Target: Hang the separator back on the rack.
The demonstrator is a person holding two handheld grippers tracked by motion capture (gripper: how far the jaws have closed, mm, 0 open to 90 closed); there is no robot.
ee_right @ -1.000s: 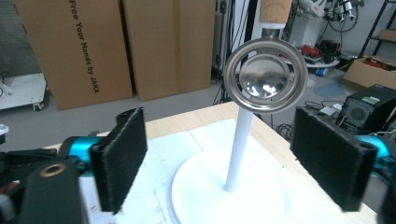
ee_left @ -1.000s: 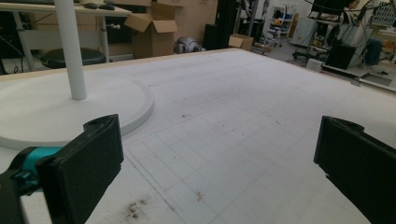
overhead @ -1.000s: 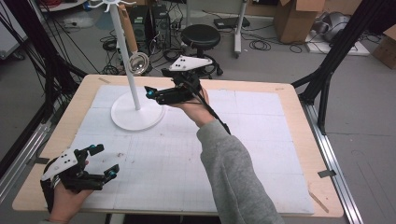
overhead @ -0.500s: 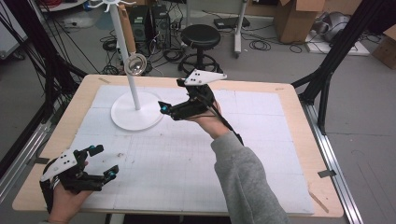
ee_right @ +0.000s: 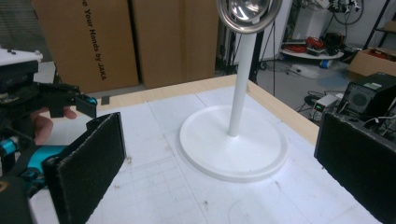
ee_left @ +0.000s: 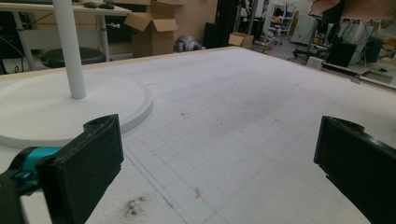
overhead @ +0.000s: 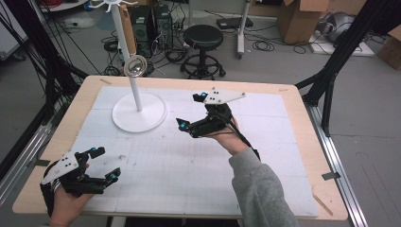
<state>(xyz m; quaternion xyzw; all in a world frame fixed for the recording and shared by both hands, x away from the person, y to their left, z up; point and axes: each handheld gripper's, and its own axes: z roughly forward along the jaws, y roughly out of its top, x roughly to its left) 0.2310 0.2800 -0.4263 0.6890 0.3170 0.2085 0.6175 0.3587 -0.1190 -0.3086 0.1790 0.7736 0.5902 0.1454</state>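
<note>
A white stand [overhead: 139, 115] with a round base and a thin pole rises at the table's far left. A shiny metal bowl [overhead: 135, 66] hangs high on the pole. My right gripper [overhead: 191, 110] hovers to the right of the base, pointing at it. Its jaws have just been opening and stand wide with nothing between them. In the right gripper view the stand's base [ee_right: 233, 145] and the metal bowl [ee_right: 247, 13] lie ahead of the right gripper [ee_right: 224, 172]. My left gripper [overhead: 105, 163] rests open and empty at the near left corner, and the stand's base [ee_left: 60, 107] lies ahead of it.
The table carries a white gridded mat [overhead: 189, 165] with a wooden rim [overhead: 302, 113]. Black frame posts [overhead: 331, 75] flank the table. A stool [overhead: 202, 38], cardboard boxes [overhead: 302, 19] and cables sit on the floor behind.
My right gripper has drawn back from the stand's pole, rightward and lower over the mat, and its jaws are wider apart. The left gripper has stayed put.
</note>
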